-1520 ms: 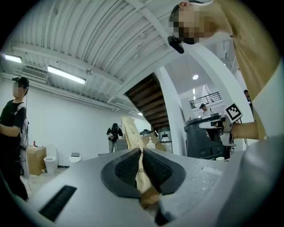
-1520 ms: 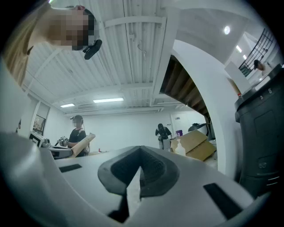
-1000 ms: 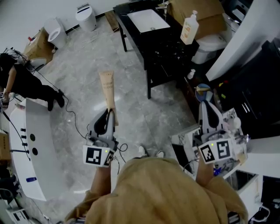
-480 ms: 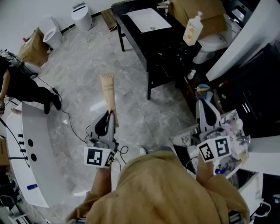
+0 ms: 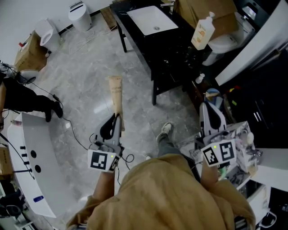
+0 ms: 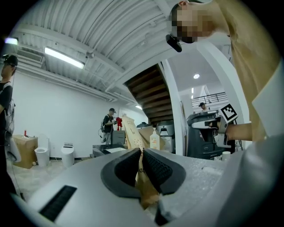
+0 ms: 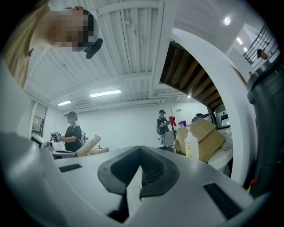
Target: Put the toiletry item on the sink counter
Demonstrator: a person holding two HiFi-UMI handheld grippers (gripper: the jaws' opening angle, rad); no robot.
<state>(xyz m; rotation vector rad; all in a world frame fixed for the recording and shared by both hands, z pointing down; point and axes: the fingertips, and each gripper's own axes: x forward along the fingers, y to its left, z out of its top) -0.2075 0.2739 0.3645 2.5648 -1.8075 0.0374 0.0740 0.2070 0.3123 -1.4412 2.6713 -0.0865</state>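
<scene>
A tan toiletry tube [image 5: 116, 92] sticks out ahead of my left gripper [image 5: 118, 117], whose jaws are shut on the tube's crimped end. In the left gripper view the tube [image 6: 133, 133] rises from between the ribbed pads [image 6: 155, 166]. My right gripper [image 5: 208, 105] hangs at the right over cluttered shelving, shut and empty; its own view shows the pads [image 7: 153, 168] pressed together. The black sink counter [image 5: 130, 31] with a white basin [image 5: 150, 20] stands ahead, beyond the tube.
A white pump bottle [image 5: 202, 31] stands right of the counter by a cardboard box [image 5: 202, 9] and a toilet [image 5: 225, 42]. A white bathtub [image 5: 27, 148] lies at the left, with a person in black [image 5: 22, 96] beside it. Cables trail over the marble floor [image 5: 85, 67].
The person has stepped forward; a shoe now shows below the counter. The counter and the floor have slid nearer in the head view. Both grippers keep their hold and pose.
</scene>
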